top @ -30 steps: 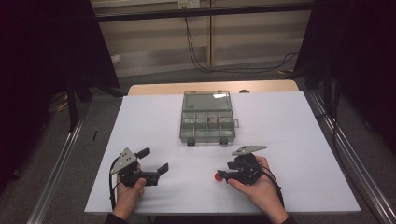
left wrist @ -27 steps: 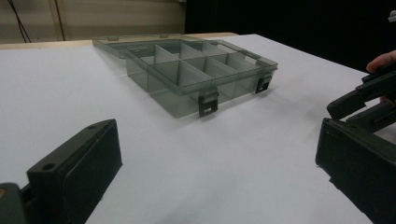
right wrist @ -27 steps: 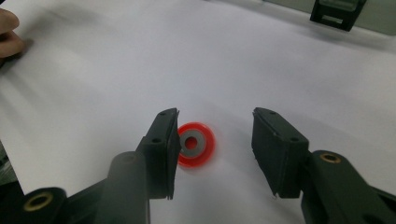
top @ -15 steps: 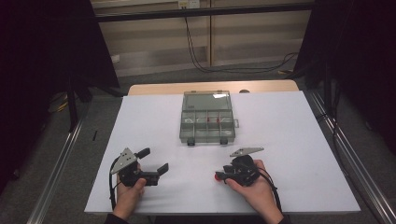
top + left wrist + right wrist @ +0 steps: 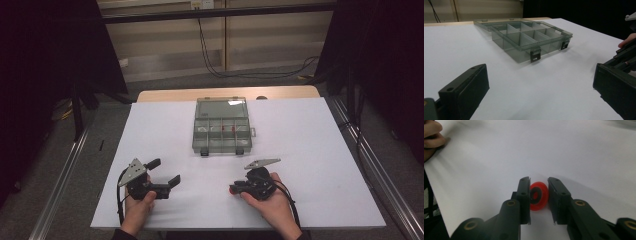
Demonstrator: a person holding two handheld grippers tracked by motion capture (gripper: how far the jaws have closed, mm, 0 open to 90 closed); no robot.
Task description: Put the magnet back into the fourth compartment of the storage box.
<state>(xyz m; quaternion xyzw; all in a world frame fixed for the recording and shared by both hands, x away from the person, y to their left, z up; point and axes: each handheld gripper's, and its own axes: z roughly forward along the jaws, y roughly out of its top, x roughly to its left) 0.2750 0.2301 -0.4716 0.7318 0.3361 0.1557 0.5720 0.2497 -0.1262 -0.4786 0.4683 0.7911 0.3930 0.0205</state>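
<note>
A small red ring (image 5: 539,196) stands on edge between the jaws of my right gripper (image 5: 538,183), which is shut on it just above the white table. From above, the ring (image 5: 231,190) shows at the tip of the right gripper (image 5: 239,189), near the front of the table. My left gripper (image 5: 164,171) rests at the front left, open, with nothing between its jaws. In the left gripper view the left gripper (image 5: 540,77) has its jaws spread wide toward a clear compartment box (image 5: 529,37), and the right gripper (image 5: 627,50) shows at the right edge.
The clear compartment box (image 5: 222,126) sits mid-table with its lid folded back and small red pieces in one cell. The white table (image 5: 310,135) has bare room on both sides. Metal rails run along the floor. The left hand (image 5: 431,135) shows at the top left.
The right hand and its gripper have drifted slightly toward the front edge and left with the red ring at its tip. The left gripper has stayed put.
</note>
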